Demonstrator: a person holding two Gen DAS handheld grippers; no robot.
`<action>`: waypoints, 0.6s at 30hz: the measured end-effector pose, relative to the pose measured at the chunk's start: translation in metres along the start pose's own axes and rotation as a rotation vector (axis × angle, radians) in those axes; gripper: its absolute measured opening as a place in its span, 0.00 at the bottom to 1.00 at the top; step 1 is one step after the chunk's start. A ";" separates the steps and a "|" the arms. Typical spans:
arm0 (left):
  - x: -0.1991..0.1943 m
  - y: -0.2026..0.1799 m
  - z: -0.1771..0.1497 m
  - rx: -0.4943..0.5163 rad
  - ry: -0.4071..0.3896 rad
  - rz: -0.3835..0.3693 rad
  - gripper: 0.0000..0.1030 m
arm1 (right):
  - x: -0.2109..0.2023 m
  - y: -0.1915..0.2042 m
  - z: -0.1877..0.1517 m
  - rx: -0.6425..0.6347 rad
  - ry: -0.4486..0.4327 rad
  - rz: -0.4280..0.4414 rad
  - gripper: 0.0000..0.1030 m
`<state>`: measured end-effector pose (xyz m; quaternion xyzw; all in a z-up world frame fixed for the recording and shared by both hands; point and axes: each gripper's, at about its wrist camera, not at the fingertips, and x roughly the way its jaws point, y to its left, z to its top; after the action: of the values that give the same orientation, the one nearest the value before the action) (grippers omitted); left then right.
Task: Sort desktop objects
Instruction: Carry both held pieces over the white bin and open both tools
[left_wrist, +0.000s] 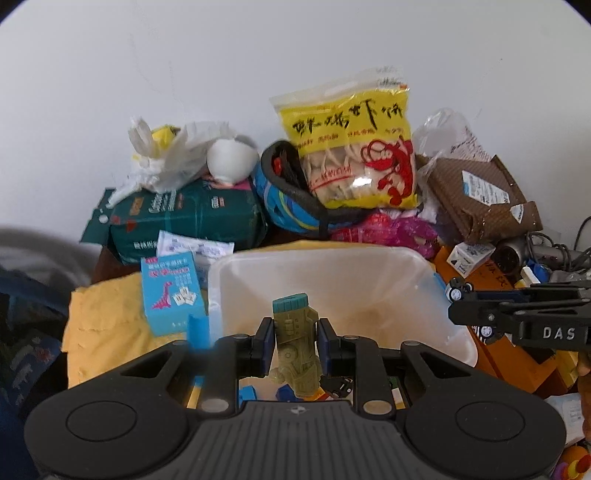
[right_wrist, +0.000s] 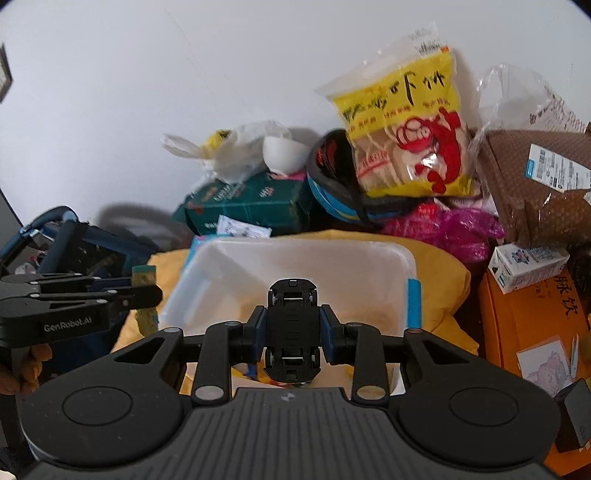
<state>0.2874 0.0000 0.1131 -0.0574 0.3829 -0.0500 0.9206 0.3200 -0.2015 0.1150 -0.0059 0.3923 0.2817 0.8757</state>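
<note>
My left gripper is shut on a green toy robot with a teal top and holds it over the near edge of a white plastic bin. My right gripper is shut on a black toy car, underside up, held over the same bin. The right gripper also shows at the right of the left wrist view, with the car's wheels visible. The left gripper shows at the left of the right wrist view. Small toys lie at the bin's near end.
The bin sits on a yellow cloth. A blue dinosaur card box stands left of it. Behind are a green box, a yellow snack bag, a helmet and a brown parcel. An orange box is right.
</note>
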 end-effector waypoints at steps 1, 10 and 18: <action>0.003 0.000 0.001 0.002 0.011 0.005 0.27 | 0.004 -0.001 0.001 -0.003 0.012 -0.006 0.32; 0.016 -0.003 0.007 0.017 0.041 0.018 0.27 | 0.027 -0.007 0.002 -0.005 0.074 -0.038 0.32; 0.007 0.011 0.002 -0.018 -0.020 0.059 0.64 | 0.028 -0.008 0.005 -0.010 0.028 -0.081 0.67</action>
<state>0.2940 0.0099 0.1079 -0.0551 0.3755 -0.0189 0.9250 0.3420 -0.1935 0.0974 -0.0299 0.4024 0.2478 0.8808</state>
